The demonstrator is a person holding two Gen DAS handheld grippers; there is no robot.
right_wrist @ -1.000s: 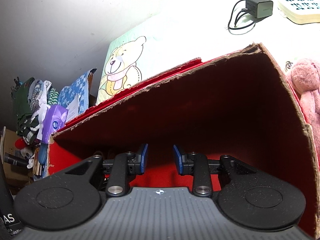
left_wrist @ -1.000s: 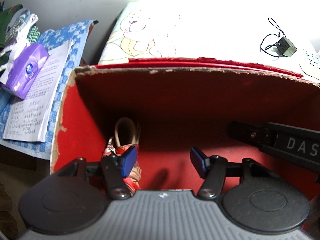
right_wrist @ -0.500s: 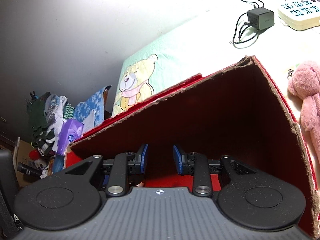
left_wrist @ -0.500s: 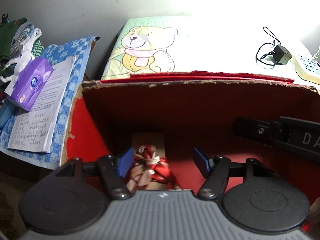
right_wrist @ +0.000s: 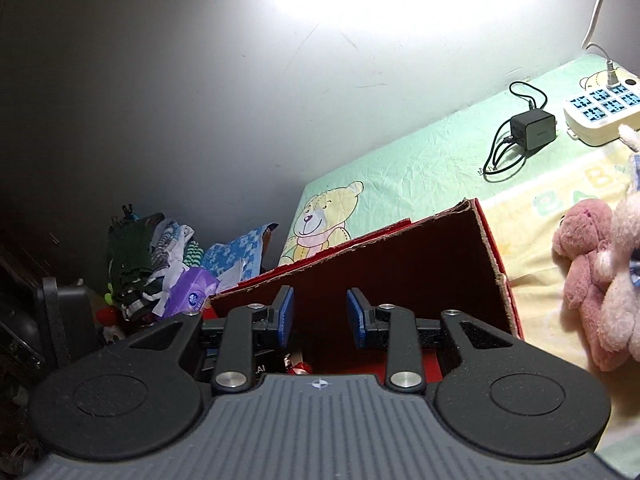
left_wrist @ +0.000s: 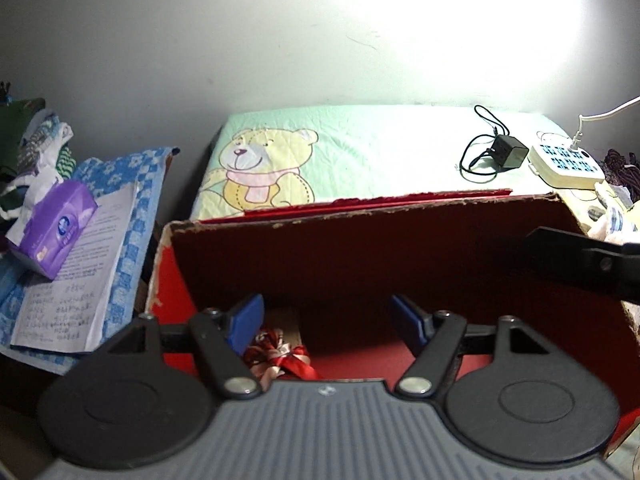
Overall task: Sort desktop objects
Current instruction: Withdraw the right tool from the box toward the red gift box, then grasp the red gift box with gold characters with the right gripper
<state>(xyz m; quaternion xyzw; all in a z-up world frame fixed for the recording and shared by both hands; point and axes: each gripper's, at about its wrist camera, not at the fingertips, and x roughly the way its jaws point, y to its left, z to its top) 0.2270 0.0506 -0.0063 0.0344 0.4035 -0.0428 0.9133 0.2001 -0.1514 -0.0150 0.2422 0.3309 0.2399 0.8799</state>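
Left tool (left_wrist: 328, 320): you hold it over the red box (left_wrist: 360, 248), blue pads spread wide, released, nothing between them.
Right tool (right_wrist: 320, 318): you hold it above the box's near edge, pads parted with a narrower gap, gripping nothing.
Box: open-topped, red inside, torn cardboard rim, standing on the surface (left_wrist: 380, 152) that a bear-print cloth covers.
Ribbon bundle (left_wrist: 280, 354): it lies on the box floor towards the left wall, just below your left tool's left pad; a tan piece sits under it, though it is too dark to tell what that is.
Charger (right_wrist: 532, 130): black, cable looped, on the cloth beyond the box, near the power strip (right_wrist: 600, 116).
Plush toys (right_wrist: 596, 276): pink, on the cloth right of the box.
Tissue pack (left_wrist: 52, 232): purple, on papers left of the box.
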